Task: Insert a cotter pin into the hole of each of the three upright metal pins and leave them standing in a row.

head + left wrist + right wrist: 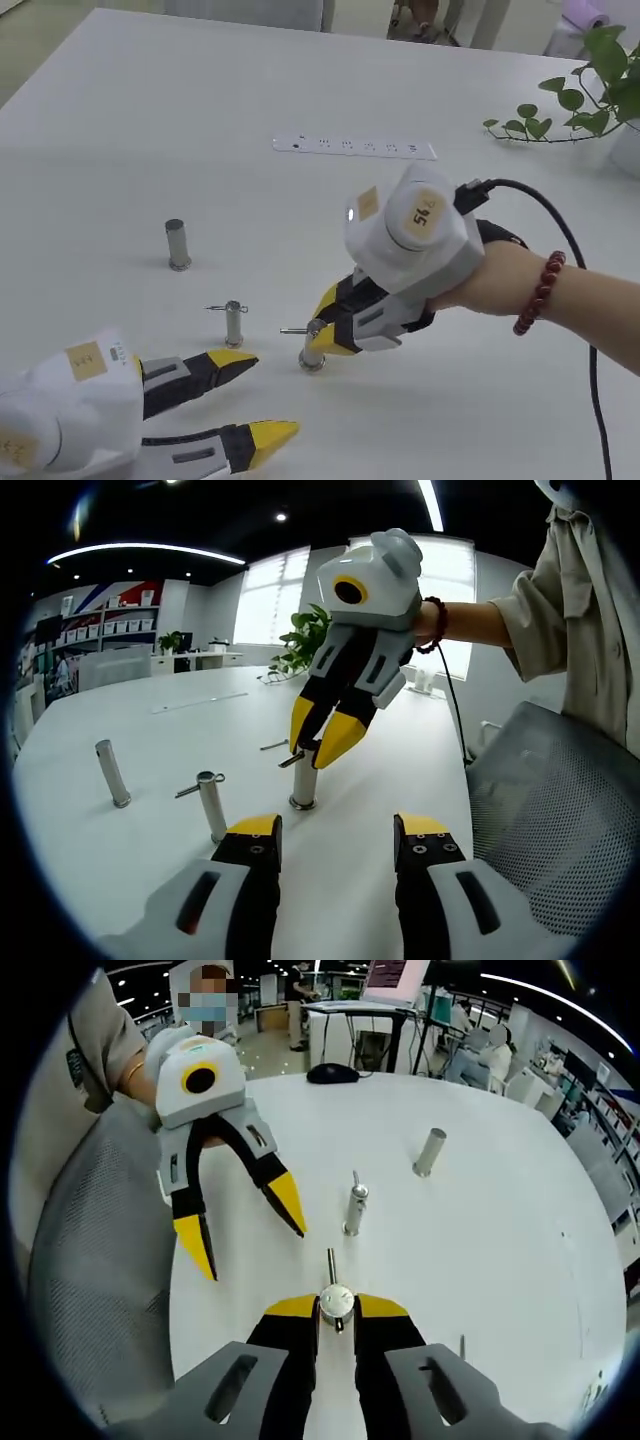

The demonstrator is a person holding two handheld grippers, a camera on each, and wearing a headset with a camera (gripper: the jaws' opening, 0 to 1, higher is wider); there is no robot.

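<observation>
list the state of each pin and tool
far silver metal pin: upright, nothing inserted
middle silver metal pin: upright, thin cotter pin through
near silver metal pin: upright, second cotter pin partway in
left yellow-tipped tool: open, empty
right yellow-tipped tool: shut on second cotter pin

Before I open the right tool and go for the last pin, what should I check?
1. Grip: right tool shut on the top of the near pin: ok.
2. Seating: near cotter pin sticks out one side of the near pin; fully through: cannot tell.
3. Finished work: middle pin upright, middle cotter pin in it: ok.
4. Remaining work: far pin upright, with no cotter pin in it: not ok.
5. Other hand: left tool open, holding nothing, apart from the pins: ok.
</observation>
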